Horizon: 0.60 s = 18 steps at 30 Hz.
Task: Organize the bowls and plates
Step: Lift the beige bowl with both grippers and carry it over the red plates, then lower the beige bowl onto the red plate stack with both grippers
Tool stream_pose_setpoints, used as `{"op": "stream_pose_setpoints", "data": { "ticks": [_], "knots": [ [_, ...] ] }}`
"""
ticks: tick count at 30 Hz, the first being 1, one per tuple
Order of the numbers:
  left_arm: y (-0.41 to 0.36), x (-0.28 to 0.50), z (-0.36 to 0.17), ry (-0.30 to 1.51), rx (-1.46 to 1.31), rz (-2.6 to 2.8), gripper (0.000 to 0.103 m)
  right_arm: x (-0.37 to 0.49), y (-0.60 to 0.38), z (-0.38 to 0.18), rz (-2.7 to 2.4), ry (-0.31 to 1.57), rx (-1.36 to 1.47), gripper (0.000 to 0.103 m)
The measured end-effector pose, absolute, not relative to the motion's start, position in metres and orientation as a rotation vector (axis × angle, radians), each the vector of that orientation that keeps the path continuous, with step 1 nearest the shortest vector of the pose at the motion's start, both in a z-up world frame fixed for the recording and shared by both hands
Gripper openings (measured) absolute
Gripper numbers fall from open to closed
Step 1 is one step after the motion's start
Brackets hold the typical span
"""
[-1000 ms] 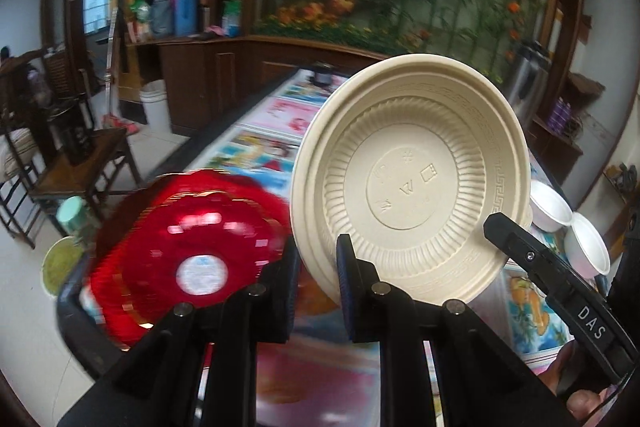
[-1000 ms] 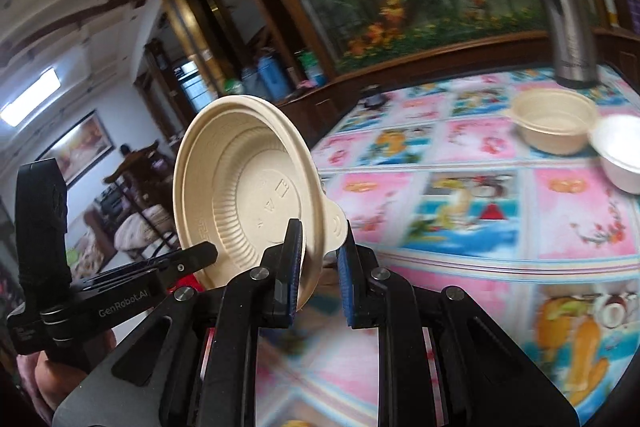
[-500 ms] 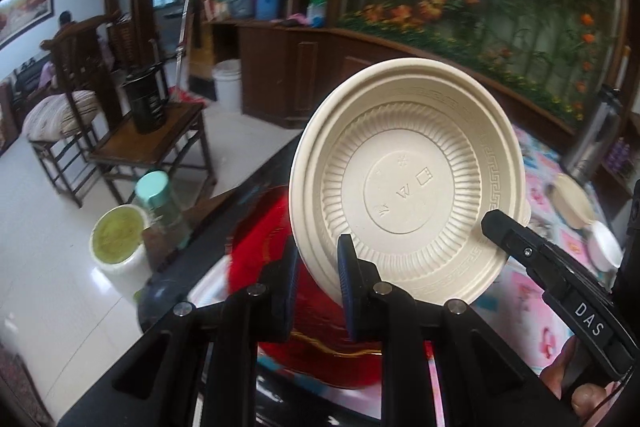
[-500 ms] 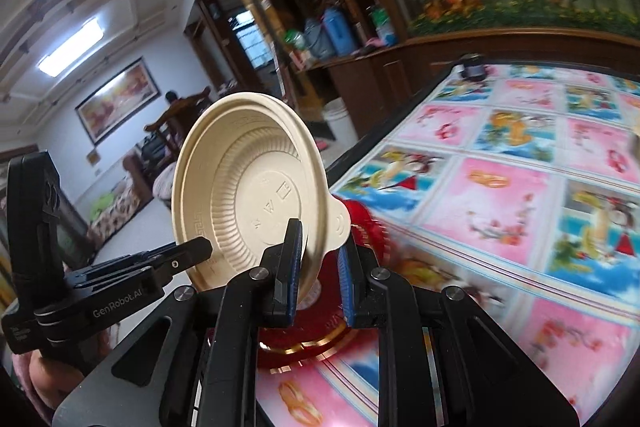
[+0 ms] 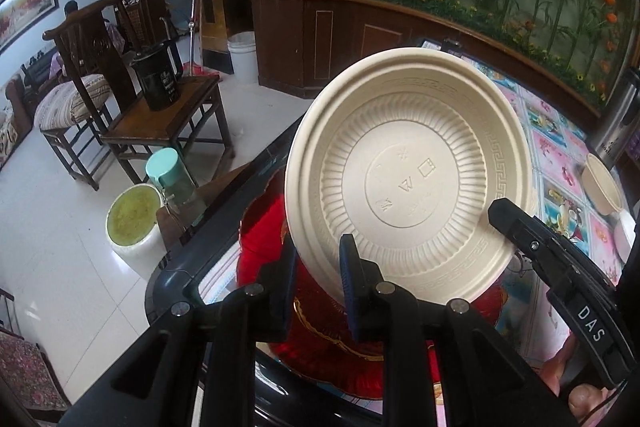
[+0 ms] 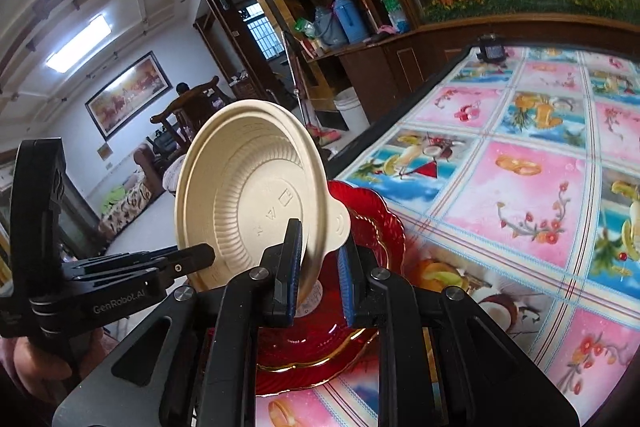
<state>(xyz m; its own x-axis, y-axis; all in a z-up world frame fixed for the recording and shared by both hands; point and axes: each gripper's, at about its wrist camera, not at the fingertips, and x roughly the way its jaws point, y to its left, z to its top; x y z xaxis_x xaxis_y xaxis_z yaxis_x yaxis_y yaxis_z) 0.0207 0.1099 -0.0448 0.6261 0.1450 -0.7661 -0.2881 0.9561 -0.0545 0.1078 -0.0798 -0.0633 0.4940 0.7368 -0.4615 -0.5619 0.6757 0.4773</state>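
Beige, ribbed plastic fills my view: a shallow plate [image 5: 408, 183] stands almost on edge in the air, its underside with the moulded marks facing my left camera. My left gripper [image 5: 316, 279] pinches its lower rim, one pad behind the plate and one in front. My right gripper [image 6: 318, 267] comes in from the other side and has the plate's rim, next to its small tab, between its two blue-padded fingers [image 6: 294, 259]; the near pad lies on the rim, while the far pad's contact I cannot make out, so whether the right truly clamps I cannot tell. In the left view the right gripper's black finger lies against the plate's right edge.

Directly below the plate a red scalloped plate [image 6: 360, 307] with gold trim lies flat on the table [image 6: 532, 195], at its corner, on the cloth of pink and blue fruit squares. The beige plate hangs above it, tilted, not resting on it. At the far right of the table stands a beige bowl [image 5: 602, 185], well apart.
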Motion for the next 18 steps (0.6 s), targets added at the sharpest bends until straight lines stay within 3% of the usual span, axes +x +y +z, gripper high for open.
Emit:
{"op": "stream_pose_setpoints", "data": {
  "ticks": [18],
  "knots": [
    [0.122,0.021,-0.050,0.889,-0.171,0.301,0.022,0.101,-0.069,-0.068,0.771,0.709,0.212,0.020]
  ]
}}
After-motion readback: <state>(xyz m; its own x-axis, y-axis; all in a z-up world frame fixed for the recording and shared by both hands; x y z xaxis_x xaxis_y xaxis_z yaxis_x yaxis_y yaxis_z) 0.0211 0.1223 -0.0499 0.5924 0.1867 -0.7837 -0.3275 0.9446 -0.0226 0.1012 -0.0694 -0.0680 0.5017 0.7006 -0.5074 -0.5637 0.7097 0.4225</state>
